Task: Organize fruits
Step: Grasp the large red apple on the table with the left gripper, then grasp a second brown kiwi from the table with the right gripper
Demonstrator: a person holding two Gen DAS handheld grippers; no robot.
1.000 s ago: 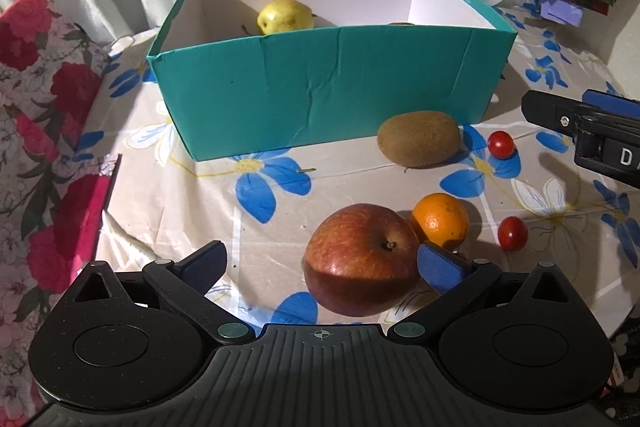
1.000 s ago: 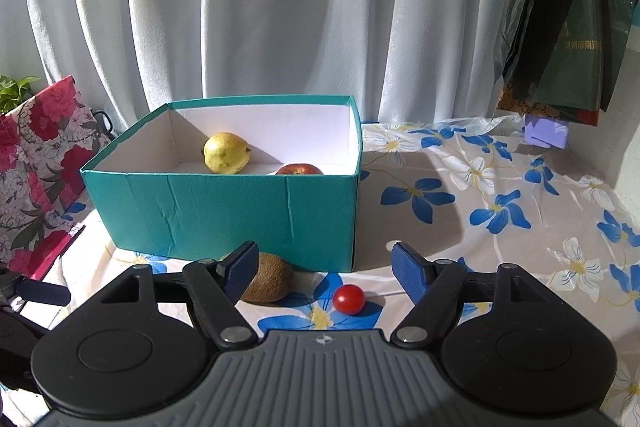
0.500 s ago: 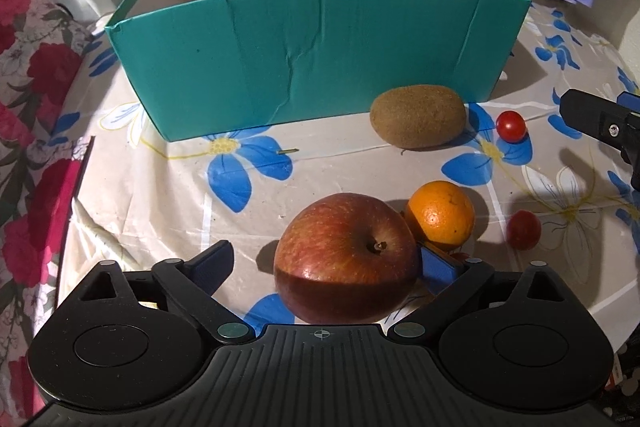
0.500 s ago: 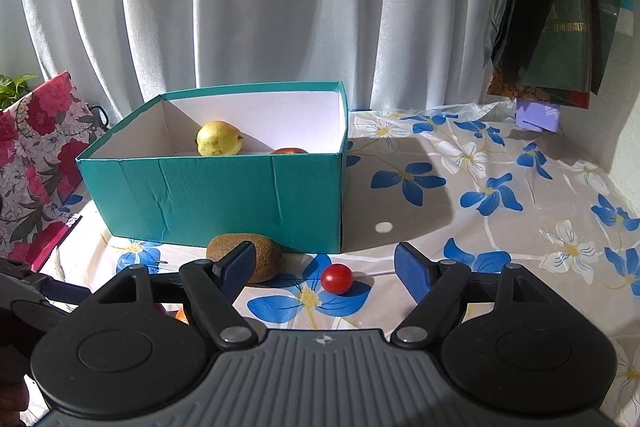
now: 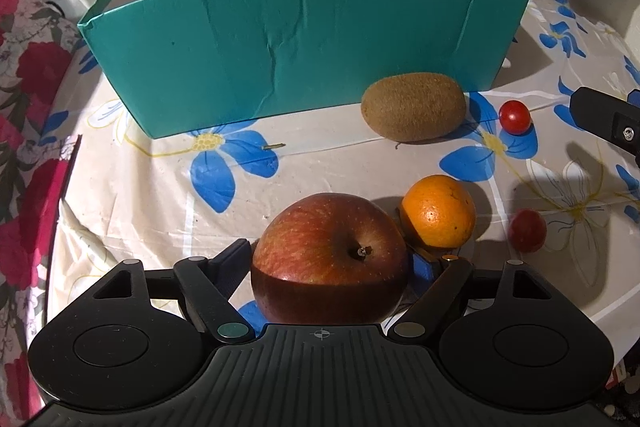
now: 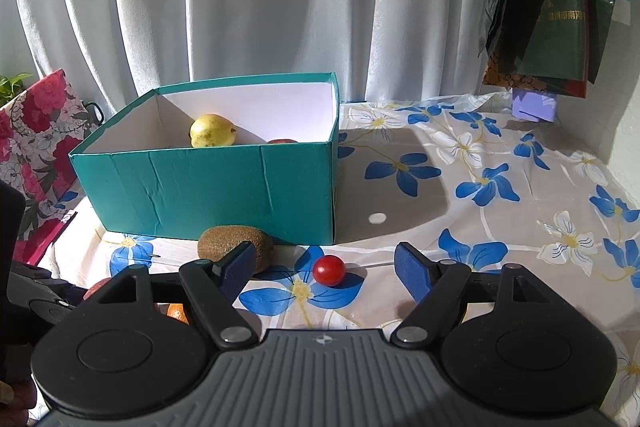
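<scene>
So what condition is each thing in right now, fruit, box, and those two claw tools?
Left gripper: closing around the apple.
Apple: upright on the table, between the jaws.
Right gripper: open, empty.
Box: open-topped, holding a pear.
Kiwi, orange: lying loose outside the box.

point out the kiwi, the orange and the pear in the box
kiwi (image 5: 413,106), left wrist view, middle of its skin
orange (image 5: 439,215), left wrist view, its lit front
pear (image 6: 212,135), right wrist view, its visible side
</scene>
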